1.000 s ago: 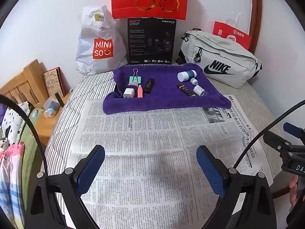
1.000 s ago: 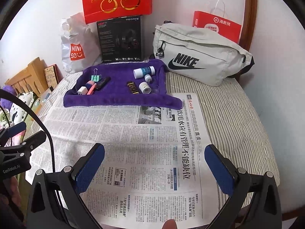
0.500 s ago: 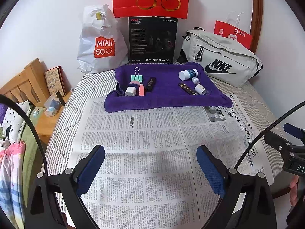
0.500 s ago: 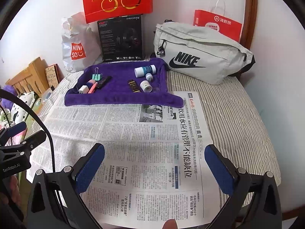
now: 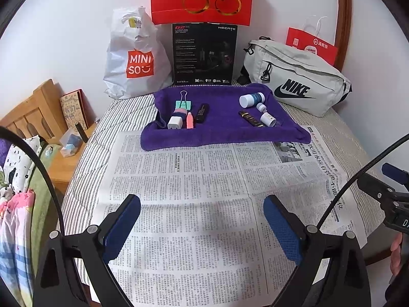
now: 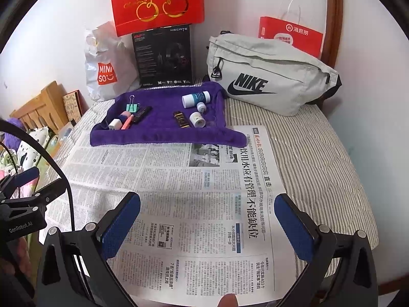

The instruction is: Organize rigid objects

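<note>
My left gripper (image 5: 202, 220) hung with its fingers spread wide and empty above the newspaper (image 5: 204, 192) laid over the bed, and my right gripper (image 6: 207, 220) was the same, fingers parted and holding nothing. Everything I had to sort lay ahead of both, well beyond the fingertips, on the purple towel (image 5: 222, 133) at the far edge of the paper. It sat in two loose groups: on the left a green binder clip (image 5: 183, 103), a white charger plug (image 5: 174, 122), a pink tube (image 5: 189, 120) and a black stick (image 5: 202, 112); on the right a white-capped bottle (image 5: 251, 99), a small dropper bottle (image 5: 261, 107), a white jar (image 5: 269, 119) and a dark bar (image 5: 250, 118). The left cluster lay straight ahead of my left gripper, the right cluster nearer my right. The pink tube and black stick ran roughly away from me, so I judged my fingers could close across their width; the dark bar and the bottle lay aslant and would likely need a twist of the wrist.
</note>
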`<state>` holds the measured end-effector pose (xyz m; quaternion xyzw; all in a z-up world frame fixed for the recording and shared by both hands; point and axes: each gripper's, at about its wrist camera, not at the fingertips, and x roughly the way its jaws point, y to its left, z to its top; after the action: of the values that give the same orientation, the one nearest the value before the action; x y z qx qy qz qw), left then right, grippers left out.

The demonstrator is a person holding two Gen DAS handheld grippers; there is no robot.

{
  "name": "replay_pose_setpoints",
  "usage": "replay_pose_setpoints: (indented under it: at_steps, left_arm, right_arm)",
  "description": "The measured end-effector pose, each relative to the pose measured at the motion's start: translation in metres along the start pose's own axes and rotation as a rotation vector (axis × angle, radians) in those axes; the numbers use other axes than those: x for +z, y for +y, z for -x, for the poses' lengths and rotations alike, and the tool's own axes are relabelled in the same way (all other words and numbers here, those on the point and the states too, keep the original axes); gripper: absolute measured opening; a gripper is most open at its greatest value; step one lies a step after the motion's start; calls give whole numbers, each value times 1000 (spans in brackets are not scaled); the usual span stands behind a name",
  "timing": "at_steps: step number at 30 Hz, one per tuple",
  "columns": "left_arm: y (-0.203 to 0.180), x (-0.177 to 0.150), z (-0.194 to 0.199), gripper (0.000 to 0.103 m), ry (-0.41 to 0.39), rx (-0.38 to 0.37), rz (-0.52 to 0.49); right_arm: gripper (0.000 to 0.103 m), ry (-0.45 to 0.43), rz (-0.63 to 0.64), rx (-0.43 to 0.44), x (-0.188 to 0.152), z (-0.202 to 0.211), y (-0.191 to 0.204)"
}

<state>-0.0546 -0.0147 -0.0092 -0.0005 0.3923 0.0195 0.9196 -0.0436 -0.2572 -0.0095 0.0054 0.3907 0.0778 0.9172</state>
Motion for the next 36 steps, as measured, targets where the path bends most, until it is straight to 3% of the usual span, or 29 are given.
replay_pose_setpoints:
  at_steps: [36]
  left_arm:
    - [-1,-2,5,98,-3,3,-3]
  right_arm:
    - [103,2,7,1,-3,5,2]
